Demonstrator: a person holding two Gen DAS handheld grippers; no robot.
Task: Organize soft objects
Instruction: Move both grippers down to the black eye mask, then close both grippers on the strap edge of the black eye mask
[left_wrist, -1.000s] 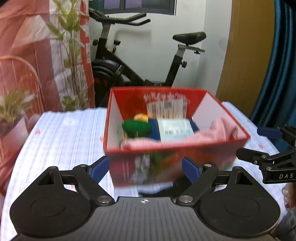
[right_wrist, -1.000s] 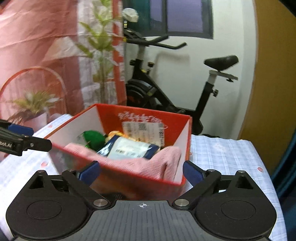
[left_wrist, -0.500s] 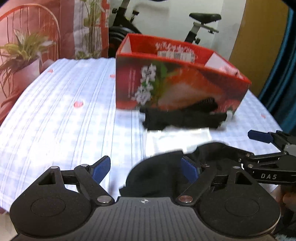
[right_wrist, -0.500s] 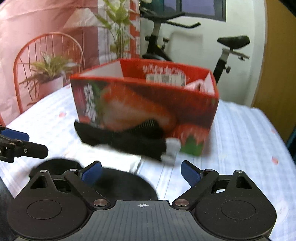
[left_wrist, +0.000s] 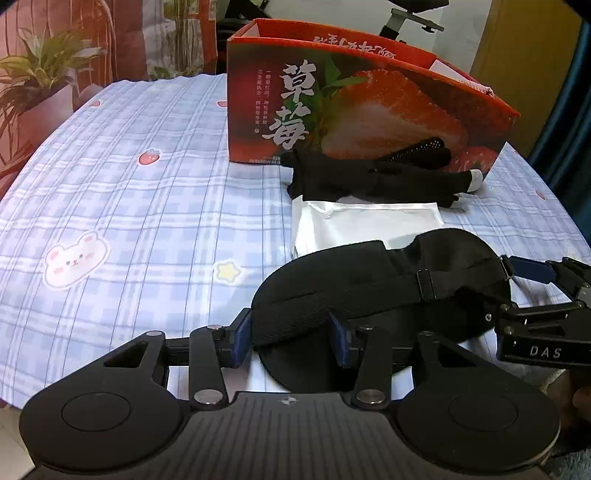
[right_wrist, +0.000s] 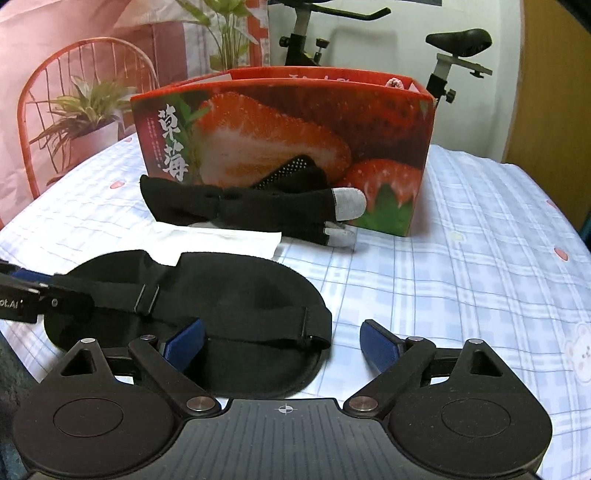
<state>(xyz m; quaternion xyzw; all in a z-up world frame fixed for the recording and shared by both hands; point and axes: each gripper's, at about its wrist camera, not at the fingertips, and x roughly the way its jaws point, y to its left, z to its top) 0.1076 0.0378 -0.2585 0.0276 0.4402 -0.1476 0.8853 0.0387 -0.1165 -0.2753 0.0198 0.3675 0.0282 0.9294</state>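
Left wrist view: left tool (left_wrist: 291, 336), lower centre, jaws just closed inward, blue pads against the strap and left end of a black sleep mask (left_wrist: 388, 291) lying on the checked bench (left_wrist: 140, 206). White packet (left_wrist: 365, 221) above it; black gloves (left_wrist: 373, 177) against the strawberry box (left_wrist: 354, 107), upper centre. Right tool at right edge.

Right wrist view: right tool (right_wrist: 280, 341), lower centre, jaws apart, astride the mask's right end (right_wrist: 258, 295), pads not pressing. Gloves (right_wrist: 251, 206) and box (right_wrist: 288, 147) at centre.
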